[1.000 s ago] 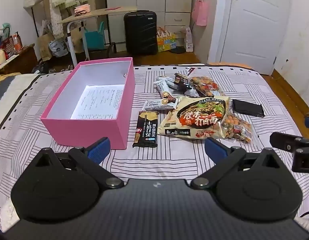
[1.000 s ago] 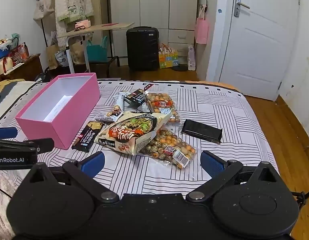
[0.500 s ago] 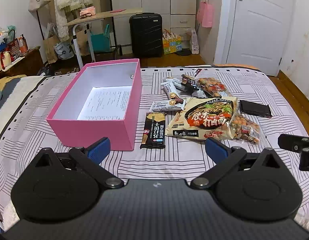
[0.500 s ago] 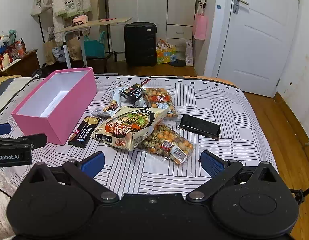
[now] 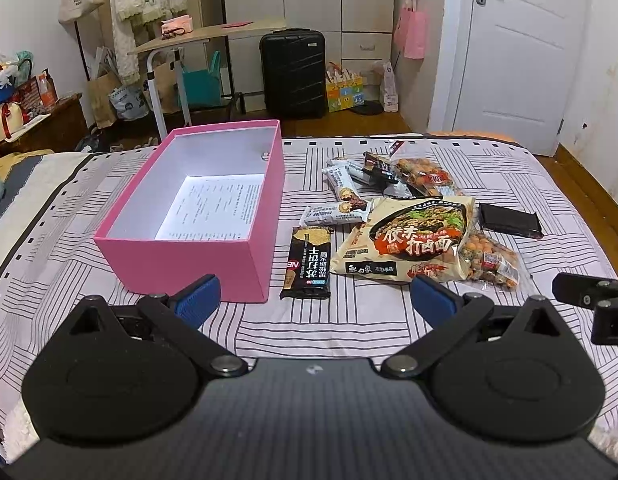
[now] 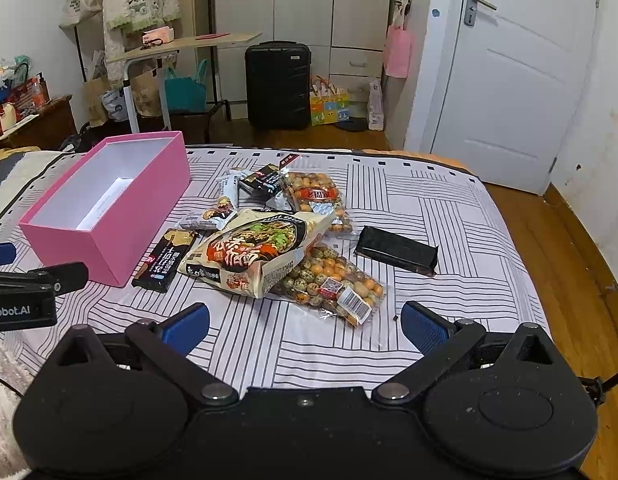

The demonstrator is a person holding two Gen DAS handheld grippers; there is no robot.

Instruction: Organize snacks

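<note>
On the bed (image 5: 349, 328), which wears a white cover crossed with black lines, an open pink box (image 5: 181, 258) sits to the left with a printed sheet lying flat on its white floor and nothing else inside; to its right the snacks lie in a loose cluster on the cover; just beside the box's near right corner is a dark biscuit bar (image 5: 309, 262), lying lengthwise and apart from the box wall; beyond the bar a small white wrapped bar (image 5: 333, 215) lies crosswise, and farther back several more small wrappers (image 5: 363, 170) are piled together; the big noodle packet (image 5: 413, 240) occupies the middle of the cluster, and in the right wrist view it (image 6: 257, 252) overlaps the near bag of coated nuts (image 6: 329, 284), whose barcode label faces up; a second bag of nuts (image 6: 317, 200) lies behind the noodle packet, touching the pile of small wrappers; a flat black packet (image 6: 397, 250) lies alone to the right, clear of the rest; the left gripper (image 5: 313, 300) hovers above the near edge of the bed with its blue-padded jaws spread wide and nothing between them, aimed at the gap between the box and the biscuit bar; the right gripper (image 6: 305, 326) hangs likewise over the near bedding, jaws wide apart and empty, facing the near bag of nuts; beyond the bed stand a black suitcase (image 5: 292, 74), a folding desk (image 5: 205, 36) and a white door (image 5: 521, 52).
</note>
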